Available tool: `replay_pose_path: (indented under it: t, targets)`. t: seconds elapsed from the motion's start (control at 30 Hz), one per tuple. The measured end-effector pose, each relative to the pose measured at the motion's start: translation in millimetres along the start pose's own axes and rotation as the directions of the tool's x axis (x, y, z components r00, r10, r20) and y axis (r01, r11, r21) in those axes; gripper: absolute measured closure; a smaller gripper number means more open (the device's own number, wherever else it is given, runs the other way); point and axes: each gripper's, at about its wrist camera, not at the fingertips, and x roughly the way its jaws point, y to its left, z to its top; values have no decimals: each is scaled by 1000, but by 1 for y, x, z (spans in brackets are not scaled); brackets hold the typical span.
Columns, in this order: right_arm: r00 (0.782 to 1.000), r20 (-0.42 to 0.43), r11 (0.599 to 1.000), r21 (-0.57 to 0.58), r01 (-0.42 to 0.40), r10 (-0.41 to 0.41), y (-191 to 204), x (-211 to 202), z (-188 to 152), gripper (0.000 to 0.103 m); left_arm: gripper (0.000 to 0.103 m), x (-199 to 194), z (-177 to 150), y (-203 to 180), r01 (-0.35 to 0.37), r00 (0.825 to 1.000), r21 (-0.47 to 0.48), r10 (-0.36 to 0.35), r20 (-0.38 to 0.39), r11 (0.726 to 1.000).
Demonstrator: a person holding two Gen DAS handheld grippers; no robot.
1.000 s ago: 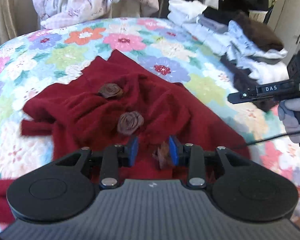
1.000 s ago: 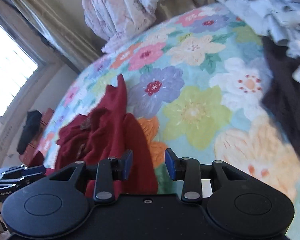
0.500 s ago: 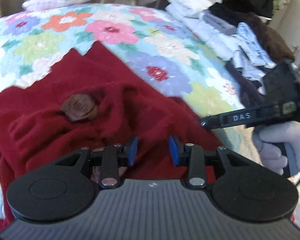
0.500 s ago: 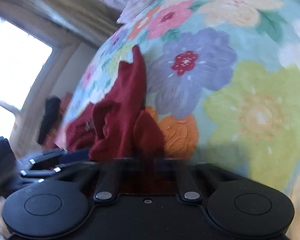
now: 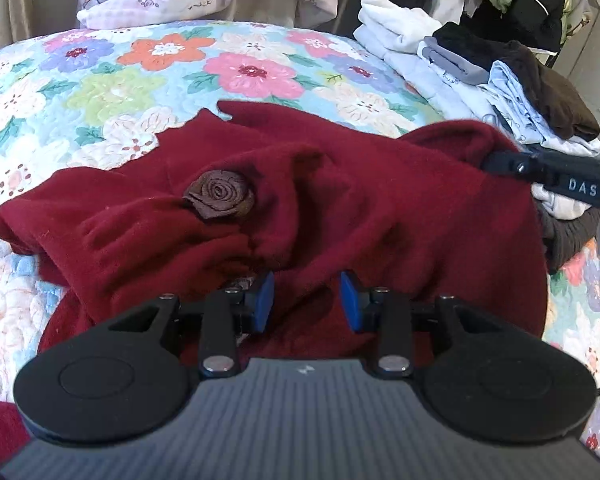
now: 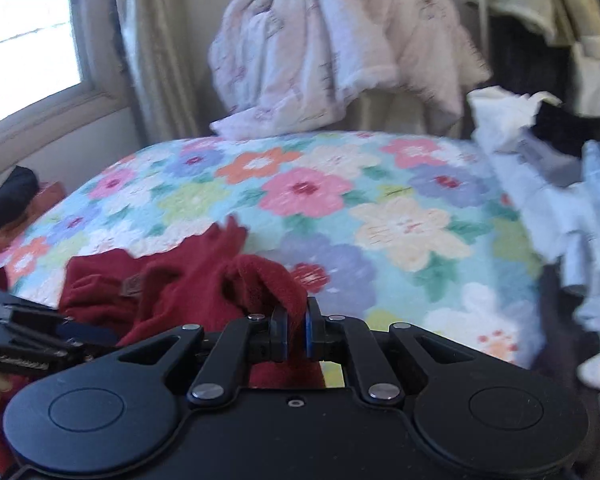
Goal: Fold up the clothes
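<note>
Floral quilt (image 5: 148, 80), curtain (image 6: 152, 60), window (image 6: 24, 36).

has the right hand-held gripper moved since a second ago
Yes. The right hand-held gripper has just closed on a fold of the dark red garment and lifted: against the floral quilt, its view now reaches up to the window and curtain.

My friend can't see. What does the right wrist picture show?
The right gripper pinches a fold of a dark red garment above a flowered quilt. Pale clothes lie at the right; a window is at the left.
</note>
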Motion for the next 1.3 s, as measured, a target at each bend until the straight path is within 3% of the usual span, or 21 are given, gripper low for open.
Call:
replay_pose_path:
  t: [0.13, 0.17, 0.23, 0.27, 0.3, 0.37, 0.5, 0.63, 0.7, 0.77, 0.83, 0.9, 0.93, 0.97, 1.13, 1.3]
  targets:
    - [980, 86, 958, -214, 193, -178, 23, -20, 4, 95, 67, -5, -6, 2, -12, 1000, -9, 12, 2, 1000]
    - [977, 89, 945, -252, 209, -192, 31, -24, 4, 95, 67, -8, -8, 3, -4, 1000, -12, 4, 10, 1000]
    - [994, 37, 969, -226, 105, -99, 42, -28, 7, 94, 67, -15, -8, 6, 26, 999, -29, -25, 26, 999]
    - [1000, 1, 982, -187, -24, 25, 48, -28, 4, 94, 67, -18, -8, 8, 46, 998, -43, -45, 37, 998]
    - [988, -43, 973, -172, -155, 149, 59, -23, -2, 94, 67, -23, -7, 11, 71, 996, -65, -68, 52, 995]
    - [967, -90, 949, -189, -253, 240, 81, -13, -16, 94, 67, -30, -7, 17, 125, 990, -111, -117, 76, 986]
    - [923, -153, 918, -139, -373, 352, 93, 0, -30, 92, 66, -34, -14, 27, 143, 988, -143, -134, 70, 979]
    - [883, -242, 892, -113, -437, 402, 94, 11, -45, 92, 62, -31, -23, 37, 177, 984, -218, -168, 59, 960]
    - [855, -294, 879, -86, -469, 427, 94, 19, -53, 91, 62, -31, -24, 36, 162, 986, -216, -152, 62, 963]
    - [833, -334, 870, -68, -488, 441, 95, 25, -59, 91, 62, -27, -27, 26, 109, 992, -157, -98, 74, 982]
    - [827, -347, 871, -57, -489, 442, 95, 23, -59, 86, 67, -12, -34, 16, 106, 994, -77, -103, 35, 991]
    - [809, -358, 867, 1, -499, 466, 86, 15, -51, 76, 93, 3, -41, 18, 113, 993, -118, -115, -10, 987]
    - [803, -360, 865, 24, -502, 476, 81, 8, -47, 69, 94, 3, -43, 17, 130, 991, -113, -130, 7, 985]
    - [799, -360, 864, 42, -501, 481, 75, 2, -41, 67, 95, 3, -44, 17, 143, 990, -110, -142, 20, 984]
    - [860, -268, 901, 108, -421, 434, 42, -8, -7, 55, 95, -2, -39, 15, 161, 987, -106, -156, 47, 981]
    - [869, -241, 896, 224, -384, 433, 32, 34, 0, 50, 97, -5, -40, 13, 196, 979, -84, -190, 76, 977]
